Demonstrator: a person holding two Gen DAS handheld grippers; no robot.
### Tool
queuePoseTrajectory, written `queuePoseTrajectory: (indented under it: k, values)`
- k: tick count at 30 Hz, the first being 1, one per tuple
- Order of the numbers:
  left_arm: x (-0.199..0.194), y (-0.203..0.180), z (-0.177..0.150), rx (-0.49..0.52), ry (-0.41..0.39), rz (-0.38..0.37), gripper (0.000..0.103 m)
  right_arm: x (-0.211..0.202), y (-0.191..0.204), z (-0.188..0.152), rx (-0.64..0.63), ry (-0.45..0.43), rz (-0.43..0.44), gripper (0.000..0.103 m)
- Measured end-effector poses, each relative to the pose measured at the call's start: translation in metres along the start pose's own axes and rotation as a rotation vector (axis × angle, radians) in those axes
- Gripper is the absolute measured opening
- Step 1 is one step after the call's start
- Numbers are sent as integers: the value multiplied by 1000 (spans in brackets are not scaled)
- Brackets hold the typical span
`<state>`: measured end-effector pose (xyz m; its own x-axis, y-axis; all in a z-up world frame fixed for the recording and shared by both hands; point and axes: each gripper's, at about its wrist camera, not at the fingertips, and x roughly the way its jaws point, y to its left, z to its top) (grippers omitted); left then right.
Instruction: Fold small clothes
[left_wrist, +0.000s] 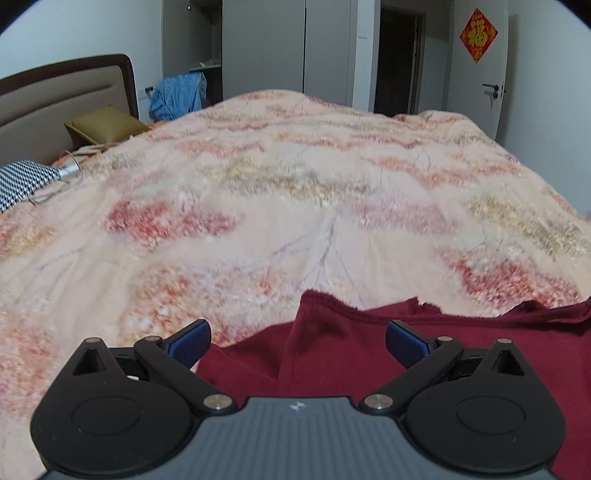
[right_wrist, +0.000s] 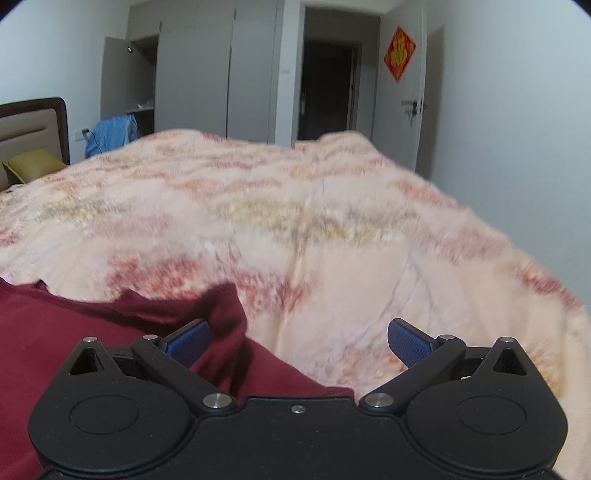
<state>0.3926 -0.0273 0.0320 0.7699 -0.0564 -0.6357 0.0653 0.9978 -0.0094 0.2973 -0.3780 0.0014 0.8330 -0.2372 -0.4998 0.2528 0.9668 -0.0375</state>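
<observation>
The left gripper (left_wrist: 298, 341) hangs with its black arms spread wide and its blue ribbed pads (left_wrist: 191, 343) holding nothing, a fold of the dark red knit garment (left_wrist: 332, 354) lying between and under them at 6 o'clock. The right gripper (right_wrist: 298, 341) gapes just as wide and empty, with the garment's soft rumpled edge under its left pad at 8 o'clock. Beyond both spreads the fluffy peach and red blanket (left_wrist: 295, 192) on the bed, with an olive satin pillow (left_wrist: 103, 127) at 10 o'clock.
</observation>
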Motion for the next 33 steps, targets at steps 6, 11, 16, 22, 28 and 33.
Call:
queuePoseTrajectory:
  k: [6,11,16,22,28,33]
  values:
    - [-48,0,8,0,-59,1,103,-48,18,8,-60,-66,37,102]
    - [-82,3,5,10,-88,12,103,-80,45,6,-104,-97,100,102]
    - [-112,9,-1,9,-113,28,103,-105,73,-1,-147,-112,152,102]
    - [-142,19,-14,-4,-132,44,103,-131,101,-10,-163,-141,169,102]
    - [-158,29,-32,-30,-118,57,103,-145,127,-22,-195,-140,212,102]
    - [-158,42,-51,-74,-76,63,103,-146,145,-34,-220,-129,229,102]
